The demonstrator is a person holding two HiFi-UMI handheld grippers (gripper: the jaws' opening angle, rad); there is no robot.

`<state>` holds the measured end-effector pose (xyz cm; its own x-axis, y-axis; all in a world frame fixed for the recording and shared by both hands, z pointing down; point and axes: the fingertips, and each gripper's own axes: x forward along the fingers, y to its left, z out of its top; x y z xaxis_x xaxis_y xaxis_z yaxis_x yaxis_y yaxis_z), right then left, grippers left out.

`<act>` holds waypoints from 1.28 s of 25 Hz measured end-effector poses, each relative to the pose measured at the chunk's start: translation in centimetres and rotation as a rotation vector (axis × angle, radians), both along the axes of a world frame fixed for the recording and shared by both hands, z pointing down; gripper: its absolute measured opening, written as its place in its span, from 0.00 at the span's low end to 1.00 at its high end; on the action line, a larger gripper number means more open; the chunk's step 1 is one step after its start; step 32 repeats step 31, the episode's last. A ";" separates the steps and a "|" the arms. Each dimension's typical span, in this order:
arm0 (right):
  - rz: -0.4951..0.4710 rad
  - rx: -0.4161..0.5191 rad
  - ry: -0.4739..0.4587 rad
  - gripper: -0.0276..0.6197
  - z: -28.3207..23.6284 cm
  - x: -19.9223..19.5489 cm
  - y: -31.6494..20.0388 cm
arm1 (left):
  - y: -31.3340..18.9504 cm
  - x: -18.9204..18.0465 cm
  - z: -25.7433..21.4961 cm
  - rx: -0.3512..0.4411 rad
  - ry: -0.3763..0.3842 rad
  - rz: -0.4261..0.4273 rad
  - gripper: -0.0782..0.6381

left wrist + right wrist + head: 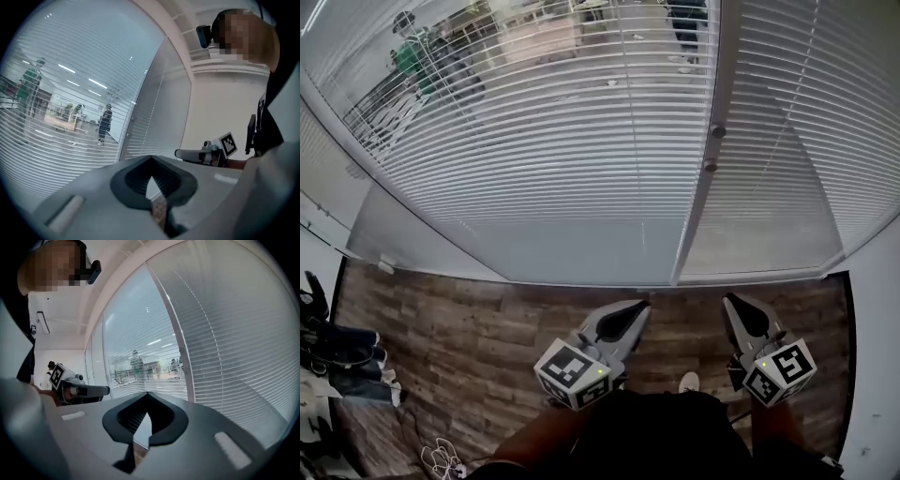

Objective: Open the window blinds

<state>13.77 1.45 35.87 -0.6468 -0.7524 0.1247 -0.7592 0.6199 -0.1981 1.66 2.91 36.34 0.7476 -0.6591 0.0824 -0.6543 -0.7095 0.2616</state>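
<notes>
White slatted blinds (pixel 553 141) hang over a wide window pane, and a second set of blinds (pixel 811 131) covers the pane to its right. A white upright frame post (pixel 698 206) stands between them and carries two small knobs (pixel 717 131). Both grippers are held low over the floor, well short of the glass. My left gripper (pixel 642 305) is shut with nothing in it, and it points at the left blinds (pixel 70 117). My right gripper (pixel 728 298) is shut and empty too, with the right blinds (pixel 225 348) ahead of it.
Wood-pattern floor (pixel 478 319) runs up to the window's low white sill (pixel 441 253). Dark bags and shoes (pixel 337 356) lie at the left. A white wall (pixel 872 356) closes the right side. People stand beyond the glass (pixel 412 56).
</notes>
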 end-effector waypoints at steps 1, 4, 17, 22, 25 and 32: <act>0.003 0.000 -0.007 0.08 0.2 0.0 0.0 | 0.0 0.1 0.0 0.005 -0.008 0.004 0.11; 0.013 0.009 -0.013 0.08 0.7 -0.2 0.0 | -0.3 -0.5 0.5 0.010 -0.026 0.003 0.11; 0.063 0.053 0.027 0.08 -0.9 0.2 0.6 | 0.3 -1.1 -0.9 0.028 -0.023 0.010 0.11; 0.058 0.056 0.030 0.08 0.9 0.1 0.7 | 0.1 -1.4 0.1 0.032 -0.032 -0.005 0.11; 0.058 0.057 0.039 0.08 -0.2 -0.4 0.8 | -0.1 -2.2 -1.2 0.053 -0.016 -0.013 0.11; 0.056 0.062 0.050 0.08 -1.2 -0.9 0.9 | -0.4 -3.1 -2.4 0.054 -0.016 -0.029 0.11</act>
